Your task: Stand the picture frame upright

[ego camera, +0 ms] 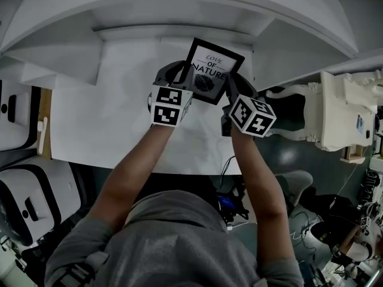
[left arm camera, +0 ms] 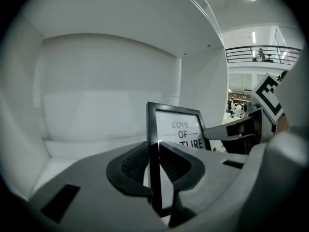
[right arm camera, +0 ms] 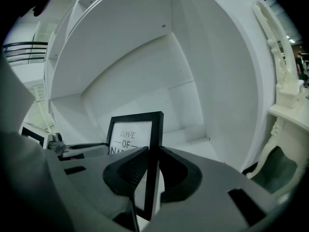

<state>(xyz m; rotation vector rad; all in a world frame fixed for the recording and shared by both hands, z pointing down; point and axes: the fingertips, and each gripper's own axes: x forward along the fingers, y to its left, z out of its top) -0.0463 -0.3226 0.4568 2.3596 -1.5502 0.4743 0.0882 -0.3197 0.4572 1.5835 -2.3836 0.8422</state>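
Black picture frame (ego camera: 212,70) pinched by left gripper (left arm camera: 154,153) and right gripper (right arm camera: 153,159) jaws, lower print partly hidden

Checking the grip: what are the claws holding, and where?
The picture frame: left claw pinches its left edge, right claw its right edge.

The person wears a grey short-sleeved shirt (ego camera: 173,232). The left gripper (ego camera: 187,76) and right gripper (ego camera: 230,88) are dark grey, each carrying a white cube (ego camera: 166,106) with black square markers.
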